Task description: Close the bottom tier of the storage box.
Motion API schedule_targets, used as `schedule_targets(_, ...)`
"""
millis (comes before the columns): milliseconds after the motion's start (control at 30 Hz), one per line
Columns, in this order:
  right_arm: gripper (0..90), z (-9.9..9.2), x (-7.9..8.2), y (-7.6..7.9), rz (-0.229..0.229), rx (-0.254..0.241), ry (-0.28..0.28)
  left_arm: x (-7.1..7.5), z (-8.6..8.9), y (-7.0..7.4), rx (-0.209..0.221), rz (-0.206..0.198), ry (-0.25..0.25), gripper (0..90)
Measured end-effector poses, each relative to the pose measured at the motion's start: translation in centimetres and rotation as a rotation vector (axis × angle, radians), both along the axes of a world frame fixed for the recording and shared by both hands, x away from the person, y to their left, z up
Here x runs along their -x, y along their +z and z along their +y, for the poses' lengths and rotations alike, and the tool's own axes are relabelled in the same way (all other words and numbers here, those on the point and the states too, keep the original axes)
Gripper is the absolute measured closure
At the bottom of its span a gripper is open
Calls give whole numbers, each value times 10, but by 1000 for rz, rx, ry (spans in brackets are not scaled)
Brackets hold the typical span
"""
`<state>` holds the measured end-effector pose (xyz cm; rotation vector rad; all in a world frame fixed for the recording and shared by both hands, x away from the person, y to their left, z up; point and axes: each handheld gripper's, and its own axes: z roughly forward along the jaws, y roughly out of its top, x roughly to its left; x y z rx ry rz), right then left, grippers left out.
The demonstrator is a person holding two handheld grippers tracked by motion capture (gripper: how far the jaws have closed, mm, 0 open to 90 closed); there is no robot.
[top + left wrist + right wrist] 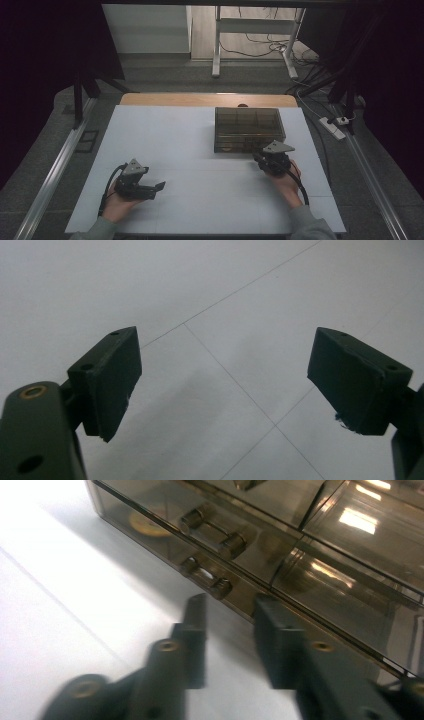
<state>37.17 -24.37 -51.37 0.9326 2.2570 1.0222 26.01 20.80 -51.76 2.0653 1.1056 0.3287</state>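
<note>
A smoky transparent compartment box [249, 128] with a shut lid lies on the white table mat [170, 140], right of centre. My right gripper [261, 157] sits at its front right corner, and the right gripper view puts the jaws [230, 630] right against the box's front wall [260, 575] near a hinge-like clasp [206, 577]. They stand partly open with nothing between them. My left gripper [159, 187] rests on the mat at the near left, pointing right. In its own view the pads [116, 380] are far apart over bare mat, open [222, 382] and holding nothing.
The mat covers a wooden table whose far edge [207, 99] shows behind the box. Metal rails [55, 170] run along both sides. Cables and a power strip [334, 126] lie on the floor at the far right. A table frame [252, 37] stands beyond.
</note>
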Motion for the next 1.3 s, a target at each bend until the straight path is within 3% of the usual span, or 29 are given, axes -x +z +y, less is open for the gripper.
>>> schedule_targets(67,499,-3,3,3,-3,-8,4,1,0,0,-2,-3,-1,154)
schedule_targets(167,410,-5,8,7,7,-6,24,2,1,0,-2,-4,-2,154)
schedule_targets(333,359,-5,12,9,30,-25,58,3,0,1,-3,-10,-5,154)
schedule_targets(600,329,-9,32,13,87,-37,118,2,0,1,-3,-16,-8,154)
schedule_targets(1100,329,-53,74,17,39,-120,121,14,0,2,6,-28,-22,154)
schedule_targets(1300,329,-67,81,16,29,-139,103,17,-1,3,7,-37,-25,153)
